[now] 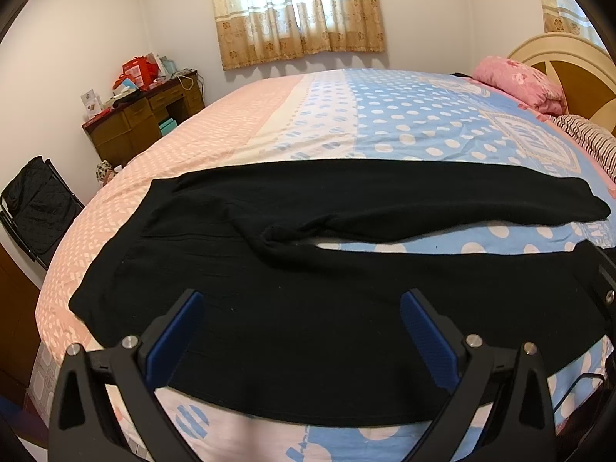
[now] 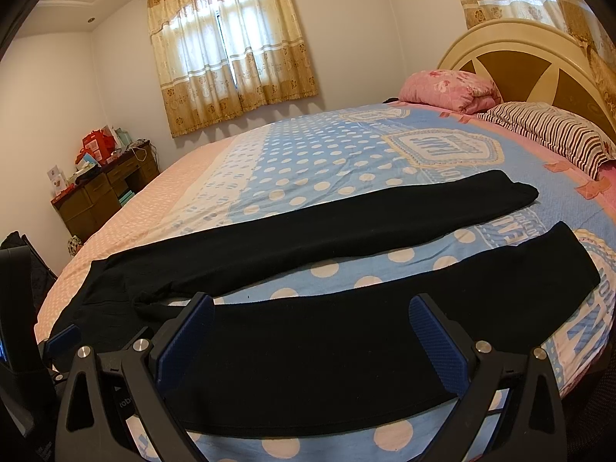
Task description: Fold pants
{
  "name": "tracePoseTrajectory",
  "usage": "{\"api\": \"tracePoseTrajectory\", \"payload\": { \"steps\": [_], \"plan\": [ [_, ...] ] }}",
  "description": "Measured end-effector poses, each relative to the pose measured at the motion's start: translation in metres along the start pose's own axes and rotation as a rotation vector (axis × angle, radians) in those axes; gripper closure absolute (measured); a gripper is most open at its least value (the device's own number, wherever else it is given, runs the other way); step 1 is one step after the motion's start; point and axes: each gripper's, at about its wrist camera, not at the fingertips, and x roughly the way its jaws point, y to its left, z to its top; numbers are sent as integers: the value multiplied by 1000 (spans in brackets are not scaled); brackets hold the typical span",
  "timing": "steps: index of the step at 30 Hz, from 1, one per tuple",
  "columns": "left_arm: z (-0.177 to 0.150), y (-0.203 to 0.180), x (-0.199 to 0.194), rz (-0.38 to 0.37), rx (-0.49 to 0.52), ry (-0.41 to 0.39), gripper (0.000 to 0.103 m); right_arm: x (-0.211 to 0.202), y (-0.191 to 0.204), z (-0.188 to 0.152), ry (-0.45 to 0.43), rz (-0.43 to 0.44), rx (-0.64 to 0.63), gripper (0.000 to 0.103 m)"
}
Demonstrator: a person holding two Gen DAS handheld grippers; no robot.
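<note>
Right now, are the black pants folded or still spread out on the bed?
Spread out. The black pants lie flat on the bed, both legs separate with bedcover showing between them; no fold is visible.

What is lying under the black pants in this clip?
The black pants lie spread on the bed's blue polka-dot and pink bedspread; it shows in the gap between the two legs. Anything else beneath the fabric is covered and cannot be seen.
</note>
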Motion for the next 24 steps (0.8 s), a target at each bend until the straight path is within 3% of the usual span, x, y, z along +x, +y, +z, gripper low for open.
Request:
{"api": "tracePoseTrajectory", "payload": {
  "steps": [24],
  "plan": [
    [-1,1,12,-7,20,33,0,19,-7,-3,53,-3,17,1]
  ]
}}
